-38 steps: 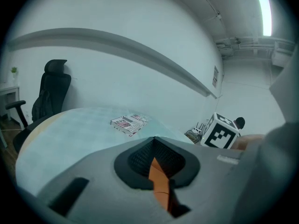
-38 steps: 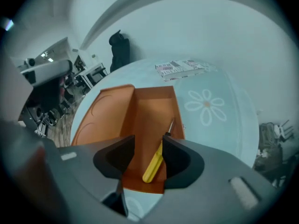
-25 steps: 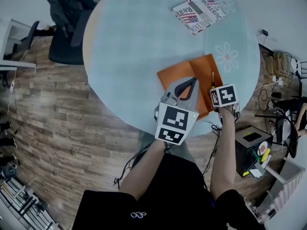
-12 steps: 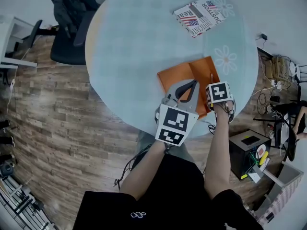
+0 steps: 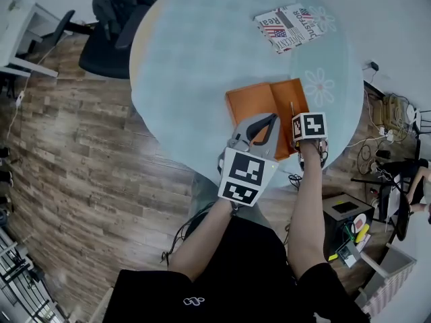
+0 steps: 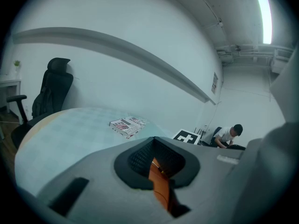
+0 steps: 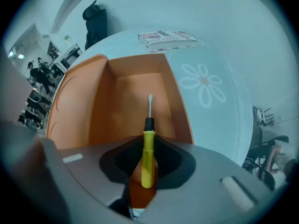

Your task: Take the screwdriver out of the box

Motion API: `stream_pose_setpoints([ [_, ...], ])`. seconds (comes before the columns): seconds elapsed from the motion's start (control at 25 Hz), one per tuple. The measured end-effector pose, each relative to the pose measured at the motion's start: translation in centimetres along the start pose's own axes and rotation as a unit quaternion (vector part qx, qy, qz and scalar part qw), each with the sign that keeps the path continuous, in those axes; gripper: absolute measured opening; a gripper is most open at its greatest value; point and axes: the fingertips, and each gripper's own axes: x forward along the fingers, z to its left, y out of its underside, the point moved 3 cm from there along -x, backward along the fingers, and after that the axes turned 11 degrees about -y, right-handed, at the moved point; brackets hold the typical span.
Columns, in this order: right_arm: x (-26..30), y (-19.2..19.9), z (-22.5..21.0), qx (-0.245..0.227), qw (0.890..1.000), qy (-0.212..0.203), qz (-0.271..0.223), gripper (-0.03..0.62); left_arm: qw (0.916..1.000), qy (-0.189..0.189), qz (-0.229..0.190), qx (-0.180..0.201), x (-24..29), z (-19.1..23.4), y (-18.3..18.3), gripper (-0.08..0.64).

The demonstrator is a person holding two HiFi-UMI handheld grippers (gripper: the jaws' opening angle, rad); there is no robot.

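An open orange box [image 5: 262, 99] lies on the round table near its front edge. The screwdriver [image 7: 148, 148], with a yellow handle and thin metal shaft, lies in the box's right half [image 7: 135, 92], tip pointing away. My right gripper [image 7: 148, 160] points straight down over it. Its jaws are closing, with the handle between the pads, which touch it on both sides. From above, its marker cube [image 5: 309, 126] hides the jaws; only the shaft [image 5: 292, 108] shows. My left gripper [image 5: 268, 121] hovers shut and empty over the box's near left edge [image 6: 156, 181].
A printed magazine [image 5: 293, 25] lies at the table's far side. The pale round table [image 5: 202, 59] has a flower print [image 5: 318, 86] right of the box. An office chair [image 5: 111, 29] stands at the back left, and a black box [image 5: 345, 210] and cables on the floor at right.
The right gripper's cube has settled squarely over the box's right half. The left gripper has edged slightly forward over the box's near edge. The head view has shifted.
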Motion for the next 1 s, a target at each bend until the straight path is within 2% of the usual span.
stream_pose_setpoints([
  [0.08, -0.7, -0.3, 0.1, 0.004, 0.999, -0.017, -0.036, 0.086, 1.0, -0.007, -0.005, -0.002, -0.7, -0.4, 0.3, 0.003],
  [0.16, -2.4, -1.2, 0.9, -0.006, 0.994, -0.035, -0.103, 0.084, 0.9998, -0.016, -0.01, -0.007, -1.2, -0.5, 0.5, 0.003],
  [0.28, -5.7, -2.1, 2.8, -0.028, 0.975, -0.064, -0.209, 0.084, 0.9991, -0.033, -0.019, -0.017, -2.0, -0.4, 0.7, 0.003],
  [0.4, -9.6, -1.8, 4.4, -0.032, 0.941, -0.121, -0.314, 0.084, 0.9982, -0.046, -0.034, -0.02, -2.8, -1.1, 0.6, 0.003],
  [0.56, -16.1, -0.3, 5.7, -0.035, 0.881, -0.192, -0.431, 0.084, 0.9964, -0.057, -0.061, -0.014, -4.3, -3.3, -0.4, 0.003],
  [0.68, -21.5, 1.4, 6.3, -0.049, 0.832, -0.232, -0.501, 0.084, 0.9947, -0.059, -0.085, -0.001, -5.3, -5.5, -1.4, 0.003],
  [0.8, -26.7, 3.2, 6.6, -0.076, 0.792, -0.251, -0.552, 0.084, 0.992, -0.061, -0.11, 0.014, -6.3, -7.8, -2.8, 0.003],
  [0.88, -29.6, 4.2, 6.4, -0.095, 0.772, -0.246, -0.579, 0.083, 0.9896, -0.061, -0.128, 0.026, -6.9, -9.3, -4.0, 0.003],
  [1.0, -32.2, 5.6, 5.5, -0.111, 0.76, -0.229, -0.598, 0.083, 0.986, -0.062, -0.149, 0.041, -7.6, -11.3, -5.6, 0.003],
])
